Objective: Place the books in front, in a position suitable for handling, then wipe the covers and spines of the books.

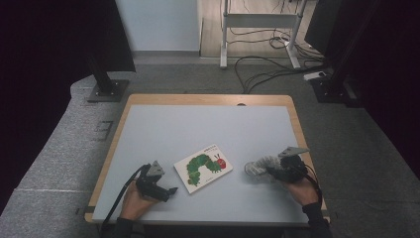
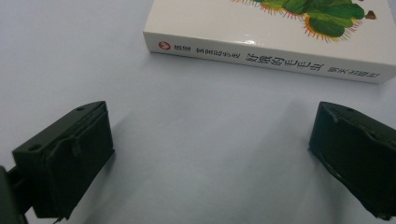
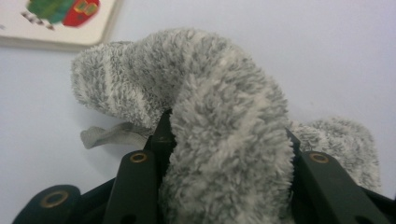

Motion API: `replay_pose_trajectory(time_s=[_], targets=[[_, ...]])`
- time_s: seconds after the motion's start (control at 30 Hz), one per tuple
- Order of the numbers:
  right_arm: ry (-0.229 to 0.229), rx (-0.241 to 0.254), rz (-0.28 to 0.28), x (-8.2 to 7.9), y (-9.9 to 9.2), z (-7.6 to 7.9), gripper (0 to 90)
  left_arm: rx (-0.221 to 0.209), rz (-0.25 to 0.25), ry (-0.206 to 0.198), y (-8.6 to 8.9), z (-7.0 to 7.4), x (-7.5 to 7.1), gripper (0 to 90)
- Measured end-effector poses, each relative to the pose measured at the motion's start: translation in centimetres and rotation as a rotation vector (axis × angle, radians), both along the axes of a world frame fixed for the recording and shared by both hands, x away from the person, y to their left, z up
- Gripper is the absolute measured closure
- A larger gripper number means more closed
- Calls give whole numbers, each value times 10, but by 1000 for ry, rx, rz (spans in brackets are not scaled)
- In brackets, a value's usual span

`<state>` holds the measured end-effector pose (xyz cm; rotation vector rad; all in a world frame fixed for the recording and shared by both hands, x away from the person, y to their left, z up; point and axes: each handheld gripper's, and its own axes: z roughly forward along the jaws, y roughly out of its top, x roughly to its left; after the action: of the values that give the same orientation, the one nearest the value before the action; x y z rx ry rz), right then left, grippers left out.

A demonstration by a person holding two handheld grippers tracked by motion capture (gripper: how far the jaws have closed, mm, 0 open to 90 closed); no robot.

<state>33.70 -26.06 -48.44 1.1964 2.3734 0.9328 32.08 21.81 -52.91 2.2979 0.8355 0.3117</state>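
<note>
A picture book (image 1: 203, 167) with a green caterpillar on its white cover lies flat near the table's front middle. My left gripper (image 1: 171, 191) rests just left of it, open, its jaws wide apart over bare table (image 2: 210, 116), and the book's spine (image 2: 280, 56) lies a short way ahead. A fuzzy grey sock (image 1: 257, 166) lies to the right of the book. My right gripper (image 1: 267, 172) is shut on it, and the plush bulges up between the two black jaws (image 3: 226, 130). A corner of the book (image 3: 56, 18) shows beyond the sock (image 3: 224, 84).
The pale blue tabletop (image 1: 198, 124) has a wooden rim. Two black stands (image 1: 106, 84) (image 1: 334, 84) sit on the grey floor beyond the far corners. Cables (image 1: 267, 67) run under a white desk frame at the back.
</note>
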Motion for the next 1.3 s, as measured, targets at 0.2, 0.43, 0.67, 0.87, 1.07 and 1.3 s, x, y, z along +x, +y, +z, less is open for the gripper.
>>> replay_pose_trajectory(time_s=[0.2,0.43,0.67,0.87,1.07,1.3], targets=[[-16,24,30,3,10,10,561,0,1,-1,0,0,0,0],[-32,38,68,8,25,19,560,0,0,0,0,0,0,0],[-27,52,91,15,37,20,560,0,1,0,0,0,0,0],[-33,65,106,20,47,23,560,0,0,0,0,0,0,0],[-30,64,129,26,61,27,560,-1,1,-1,0,0,0,0],[-27,73,151,34,77,29,559,1,5,0,0,0,-1,0]])
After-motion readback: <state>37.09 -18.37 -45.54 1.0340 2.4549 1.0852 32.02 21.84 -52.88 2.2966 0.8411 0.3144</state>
